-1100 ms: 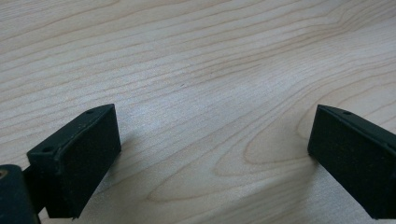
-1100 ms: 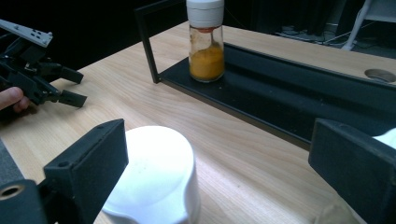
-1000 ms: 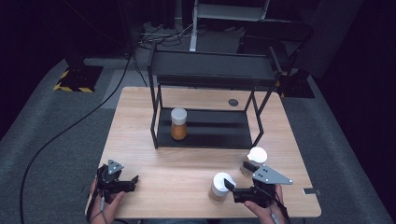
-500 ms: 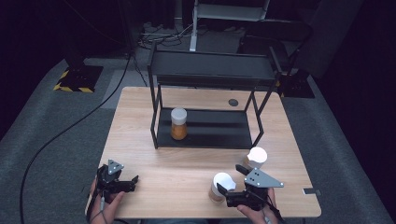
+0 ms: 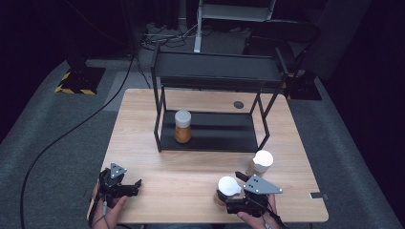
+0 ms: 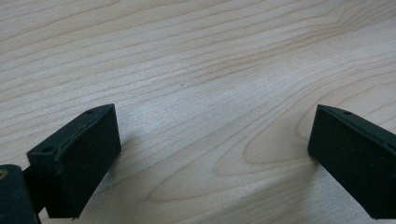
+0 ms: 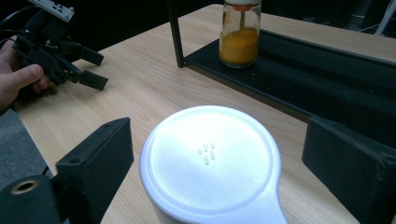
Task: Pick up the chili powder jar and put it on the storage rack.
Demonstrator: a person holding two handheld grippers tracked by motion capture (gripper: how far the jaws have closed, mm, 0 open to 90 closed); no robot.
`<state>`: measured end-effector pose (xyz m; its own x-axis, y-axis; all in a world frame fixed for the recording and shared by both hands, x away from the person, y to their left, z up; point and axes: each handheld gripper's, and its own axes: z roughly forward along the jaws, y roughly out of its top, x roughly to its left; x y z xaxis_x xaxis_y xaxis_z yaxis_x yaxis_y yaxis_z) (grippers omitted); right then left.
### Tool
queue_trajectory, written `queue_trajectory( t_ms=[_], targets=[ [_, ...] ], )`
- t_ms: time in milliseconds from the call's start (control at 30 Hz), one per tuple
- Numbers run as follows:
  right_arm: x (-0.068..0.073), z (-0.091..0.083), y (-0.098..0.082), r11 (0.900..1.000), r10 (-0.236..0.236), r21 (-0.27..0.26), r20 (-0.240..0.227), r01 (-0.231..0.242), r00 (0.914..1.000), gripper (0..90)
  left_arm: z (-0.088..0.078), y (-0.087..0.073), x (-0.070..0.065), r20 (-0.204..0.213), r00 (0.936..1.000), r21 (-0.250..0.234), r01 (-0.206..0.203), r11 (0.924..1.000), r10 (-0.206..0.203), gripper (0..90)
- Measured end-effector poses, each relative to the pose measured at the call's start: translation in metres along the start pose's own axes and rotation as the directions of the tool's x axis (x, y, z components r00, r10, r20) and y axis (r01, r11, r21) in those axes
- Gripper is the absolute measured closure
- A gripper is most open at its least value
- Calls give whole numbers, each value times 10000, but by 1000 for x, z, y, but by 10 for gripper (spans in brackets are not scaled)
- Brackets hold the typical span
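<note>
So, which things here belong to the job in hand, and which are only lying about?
In the job:
- right hand-held gripper, jaws just closing around the jar, not yet pressing
- white-lidded jar between them

Lying about:
- second white-lidded jar
- jar of orange powder on the black shelf rack
- left hand-held gripper, open above the wooden table

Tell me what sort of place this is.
Most likely a lab or studio set up for recording handling work, not a kitchen. A lone wooden table stands on grey carpet amid dark surroundings, with a black cable trailing across the floor, a black metal shelf rack holding a spice jar, and hazard-striped equipment behind.
</note>
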<state>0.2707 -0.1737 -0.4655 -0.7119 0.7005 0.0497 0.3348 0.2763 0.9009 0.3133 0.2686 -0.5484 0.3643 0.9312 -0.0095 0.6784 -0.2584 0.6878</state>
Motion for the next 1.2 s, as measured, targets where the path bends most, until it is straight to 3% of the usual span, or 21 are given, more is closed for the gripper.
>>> queue_trajectory(
  t_ms=[267, 600, 1200],
  targets=[
    [0, 6, -6, 9998, 27, 213, -55, -26, 10000, 137, 0, 0, 0, 1, 10000, 0, -2, 10000, 2, 21],
    [1, 10, -10, 9985, -167, 520, -161, 176, 9997, 288, 0, 0, 0, 0, 10000, 0, 1, 10000, -1, 21],
    [3, 12, -2, 9958, -570, 711, -178, 581, 9982, 305, 0, 0, 0, 3, 10000, 1, 0, 10000, 0, 21]
  ],
)
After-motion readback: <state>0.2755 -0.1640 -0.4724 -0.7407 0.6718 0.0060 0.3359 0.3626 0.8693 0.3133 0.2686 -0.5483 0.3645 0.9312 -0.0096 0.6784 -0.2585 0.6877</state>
